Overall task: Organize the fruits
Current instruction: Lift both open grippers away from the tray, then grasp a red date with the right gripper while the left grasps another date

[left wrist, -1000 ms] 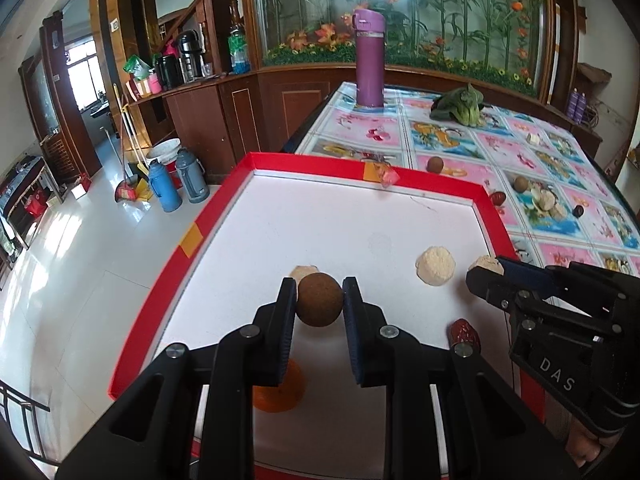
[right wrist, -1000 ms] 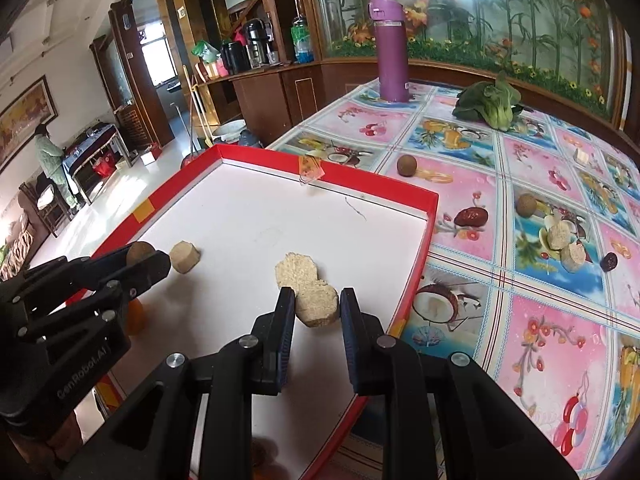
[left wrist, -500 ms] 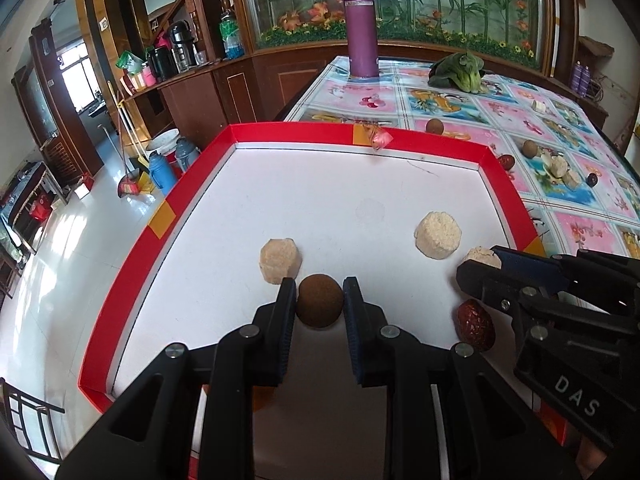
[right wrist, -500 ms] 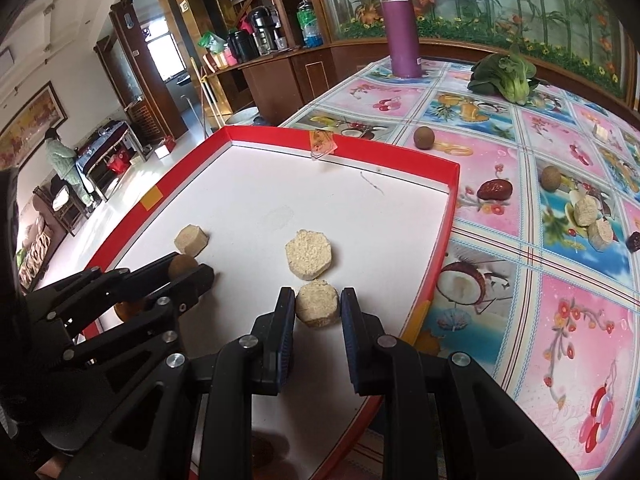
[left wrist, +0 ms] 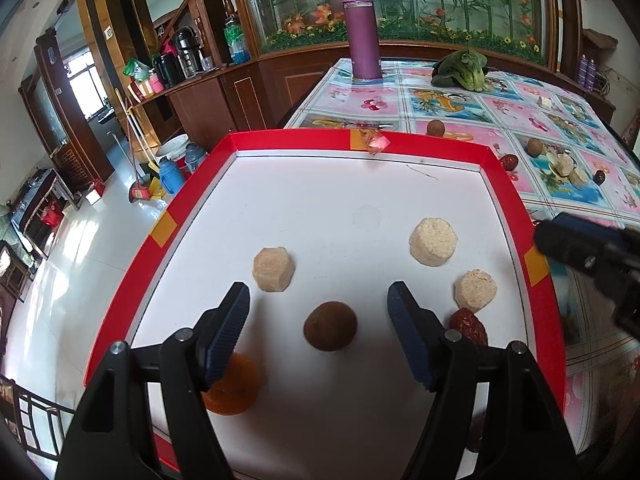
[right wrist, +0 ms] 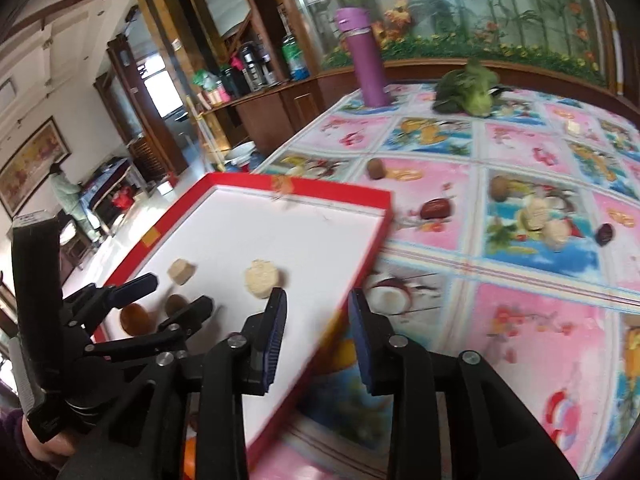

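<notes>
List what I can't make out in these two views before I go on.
- Orange fruit: left wrist view, partly behind the left gripper finger.
- Red date: left wrist view, its near end hidden by the other finger.
- Tray near corner: right wrist view, smeared by motion blur and covered by the right gripper.
- Small pieces out on the tablecloth: right wrist view, too blurred to identify.

Orange fruit (left wrist: 236,388) half behind left tongs (left wrist: 318,328); right view motion-blurred.

Brown round fruit (left wrist: 330,325) lying free on red-rimmed white tray (left wrist: 304,142), beige chunks nearby
</notes>
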Motion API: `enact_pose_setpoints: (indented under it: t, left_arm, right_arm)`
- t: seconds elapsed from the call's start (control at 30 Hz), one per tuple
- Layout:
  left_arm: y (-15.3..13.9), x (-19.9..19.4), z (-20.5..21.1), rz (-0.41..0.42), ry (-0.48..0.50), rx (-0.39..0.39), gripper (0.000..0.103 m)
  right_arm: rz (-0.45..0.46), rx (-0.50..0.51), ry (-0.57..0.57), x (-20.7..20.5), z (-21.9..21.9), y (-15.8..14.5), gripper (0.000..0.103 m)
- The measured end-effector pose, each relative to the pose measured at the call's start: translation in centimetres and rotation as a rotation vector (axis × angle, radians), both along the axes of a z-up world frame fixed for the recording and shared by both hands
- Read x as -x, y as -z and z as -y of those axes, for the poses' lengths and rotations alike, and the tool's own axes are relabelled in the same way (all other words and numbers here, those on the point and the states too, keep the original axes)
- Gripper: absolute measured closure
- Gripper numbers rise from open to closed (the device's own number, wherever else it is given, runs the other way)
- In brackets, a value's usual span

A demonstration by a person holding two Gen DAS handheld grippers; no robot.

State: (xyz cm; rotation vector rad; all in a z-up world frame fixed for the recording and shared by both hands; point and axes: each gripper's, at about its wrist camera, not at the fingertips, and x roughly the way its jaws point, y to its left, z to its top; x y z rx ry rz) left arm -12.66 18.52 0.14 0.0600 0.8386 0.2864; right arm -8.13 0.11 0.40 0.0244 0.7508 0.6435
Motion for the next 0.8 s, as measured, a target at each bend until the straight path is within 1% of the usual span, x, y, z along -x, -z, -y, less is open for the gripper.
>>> enact_pose_setpoints:
  t: [0.13, 0.23, 0.47, 0.57, 0.67, 0.8]
  left_arm:
    - [-0.2, -0.3, 0.8, -0.001, 0.008, -0.009, 0.029]
    - [-0.2, -0.5, 1.5, -0.004, 0.016, -0.015, 0.026]
    - [-0.2, -1.1, 3.2, -0.016, 0.046, -0.04, 0.026]
    - [-0.8, -1.4, 3.7, -0.012, 0.061, -0.037, 0.026]
    - [-1.8, -2.1, 4.3, -0.004, 0.088, -0.013, 0.025]
    - [-3.9, -3.9, 5.6, 0.033, 0.139, -0.002, 0.025]
  right_arm:
    - [0.012, -0.012, 0.058, -0.7, 2.8, -0.3, 0.071]
    - [-0.02, -0.045, 0.119, -1.8, 5.4, -0.1, 0.071]
    - [-0.018, -0.08, 0.234, -3.1, 10.4, -0.4, 0.071]
    - [-0.02, -0.093, 0.282, -3.5, 12.4, -0.5, 0.071]
    - [-0.018, -0.091, 0.318, -4.2, 13.8, -0.6, 0.071]
    - [-0.013, -0.076, 0.377, -5.5, 15.8, -0.7, 0.071]
